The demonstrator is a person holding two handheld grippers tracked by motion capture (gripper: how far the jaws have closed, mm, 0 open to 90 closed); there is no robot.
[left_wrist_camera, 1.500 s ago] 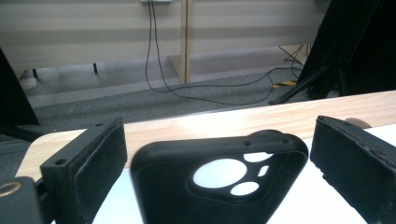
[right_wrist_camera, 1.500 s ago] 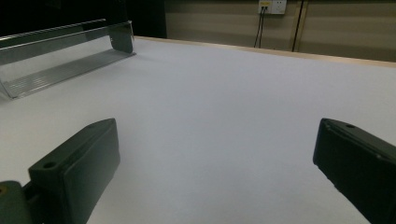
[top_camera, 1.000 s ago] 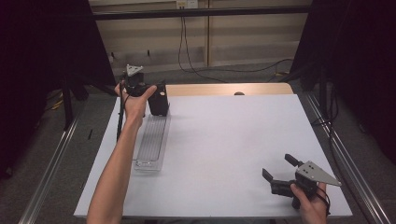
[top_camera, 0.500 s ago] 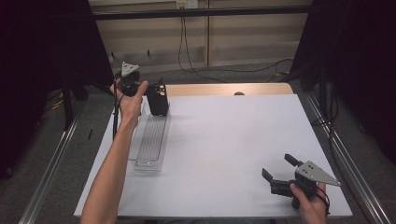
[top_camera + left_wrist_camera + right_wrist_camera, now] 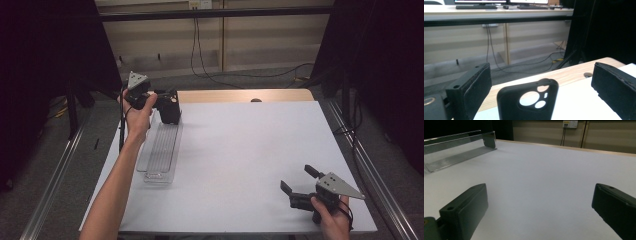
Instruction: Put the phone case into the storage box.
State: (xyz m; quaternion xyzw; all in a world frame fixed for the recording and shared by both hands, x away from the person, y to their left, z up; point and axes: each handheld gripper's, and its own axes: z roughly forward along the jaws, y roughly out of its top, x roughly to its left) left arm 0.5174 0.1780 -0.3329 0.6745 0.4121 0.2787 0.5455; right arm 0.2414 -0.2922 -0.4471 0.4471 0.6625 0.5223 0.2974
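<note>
We see the left gripper [image 5: 167, 98] held up at the far left corner of the tabletop [image 5: 240, 150], just beside the far end of a clear plastic tray [image 5: 161, 150] that lies lengthwise along the left edge. A black phone case [image 5: 527, 101] stands upright at that far end of the tray; in the left gripper view it rises between the two black jaws, its camera cut-out facing us, with a clear gap to the jaw on either side. So the left gripper's jaws stand wide apart and touch nothing we can make out. In the high view the case [image 5: 170, 107] shows as a dark block right by the person's left hand [image 5: 137, 112], whose forearm reaches up along the left edge, over part of the tray's near side.

The right gripper [image 5: 296, 184] sits low near the near right corner of the tabletop, held in the right hand [image 5: 332, 217], well apart from the tray and the case. Its jaws also stand wide, with bare white surface between them in the right gripper view; far off at the upper left of that view the tray [image 5: 456, 152] shows.

Between the two grippers the tabletop bears nothing. Beyond the far edge a wooden strip [image 5: 240, 95] runs, and behind it cables [image 5: 200, 45] hang down a pale wall. Metal rails [image 5: 55, 175] flank both sides.
</note>
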